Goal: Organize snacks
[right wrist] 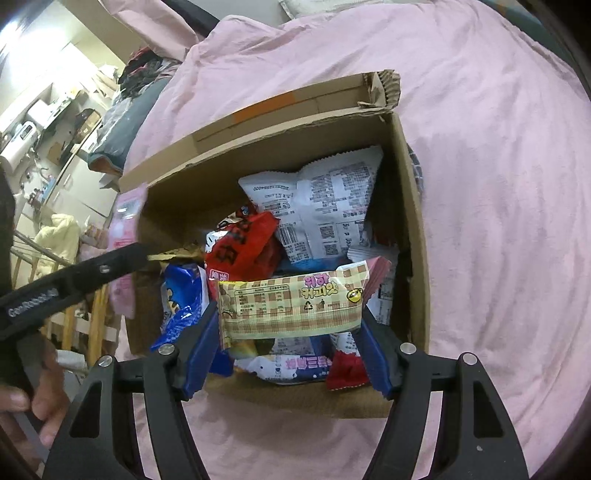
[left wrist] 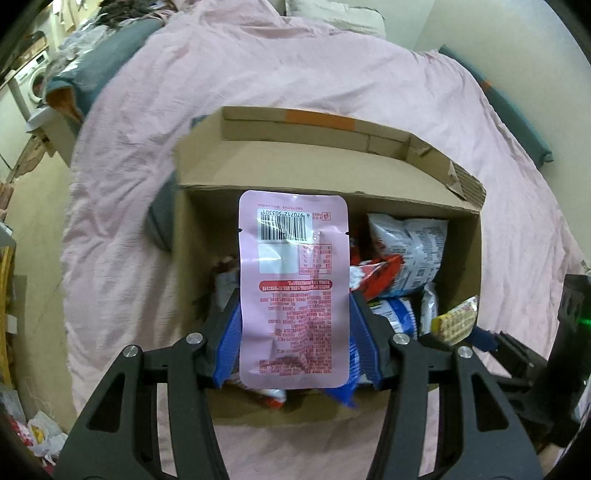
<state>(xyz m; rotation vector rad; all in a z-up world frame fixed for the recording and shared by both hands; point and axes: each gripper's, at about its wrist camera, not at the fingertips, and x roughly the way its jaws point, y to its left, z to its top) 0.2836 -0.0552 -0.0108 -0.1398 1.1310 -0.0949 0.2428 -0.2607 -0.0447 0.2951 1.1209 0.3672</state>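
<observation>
My left gripper [left wrist: 293, 295] is shut on a pink snack pouch [left wrist: 291, 266]. It holds the pouch upright by its two side edges, barcode side facing the camera, above an open cardboard box [left wrist: 332, 177]. My right gripper [right wrist: 288, 310] is shut on a yellow checked wafer packet [right wrist: 291, 306], gripped end to end and lying crosswise over the same box [right wrist: 207, 177]. Several snacks fill the box, among them a white bag [right wrist: 325, 199], a red bag [right wrist: 243, 247] and a blue bag [right wrist: 181, 306]. The right wrist view also shows the pink pouch [right wrist: 125, 221] at the left, in the left gripper.
The box sits on a bed with a rumpled pink cover [left wrist: 258, 66], [right wrist: 498, 184]. A pillow [left wrist: 336, 14] lies at the head and grey-teal bedding [left wrist: 110, 55] along the left side. A hand [right wrist: 40, 406] holds the left gripper's handle. A washing machine [left wrist: 35, 79] and floor clutter lie beyond the bed.
</observation>
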